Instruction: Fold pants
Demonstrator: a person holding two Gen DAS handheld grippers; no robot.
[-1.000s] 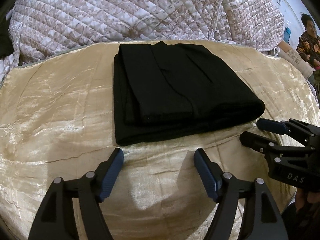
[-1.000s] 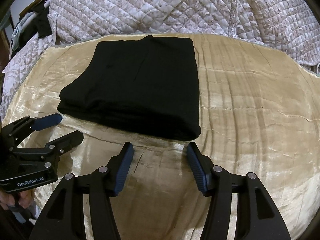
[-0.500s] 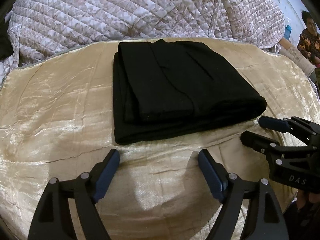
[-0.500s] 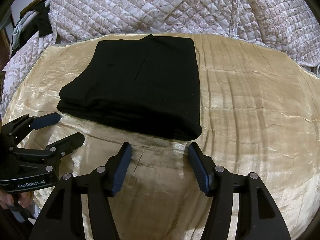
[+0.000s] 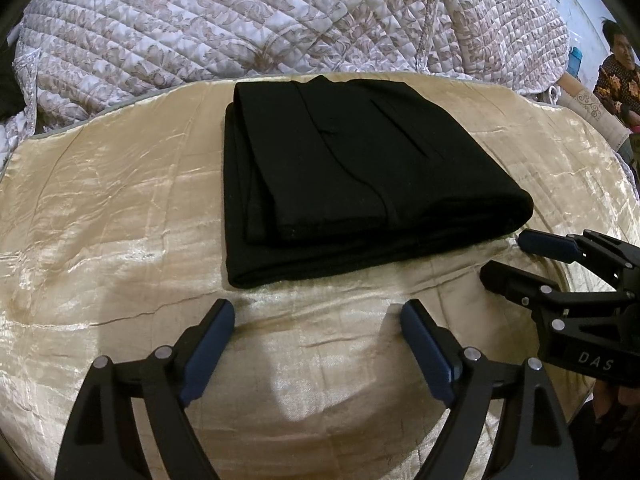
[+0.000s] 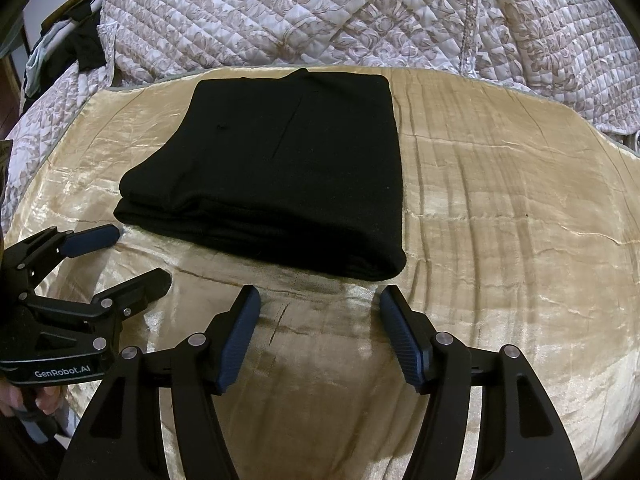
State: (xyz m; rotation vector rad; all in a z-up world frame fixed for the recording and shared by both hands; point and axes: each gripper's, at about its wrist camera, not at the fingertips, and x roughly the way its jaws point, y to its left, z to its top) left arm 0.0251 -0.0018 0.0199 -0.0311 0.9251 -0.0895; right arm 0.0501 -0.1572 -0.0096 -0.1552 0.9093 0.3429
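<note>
Black pants [image 5: 360,168] lie folded into a thick rectangle on a golden satin bedspread [image 5: 120,200]. My left gripper [image 5: 318,306] hovers just in front of the near edge of the stack, its jaws opening wide with only bedspread between them. My right gripper [image 5: 505,256] sits by the stack's right corner, open and empty. In the right wrist view the pants [image 6: 280,168] lie ahead of the right gripper [image 6: 320,292], which is apart from the cloth. The left gripper [image 6: 140,254] is at the stack's left corner, held by a hand.
A quilted floral cover [image 5: 240,20] is heaped behind the bedspread. A seated person [image 5: 616,68] is at the far right. Dark clothes [image 6: 76,44] hang at the far left. Bare bedspread [image 6: 500,220] spreads to the right of the pants.
The jaws of both grippers have spread wider, the left more than the right. Neither hand has shifted, and the folded pants lie as before.
</note>
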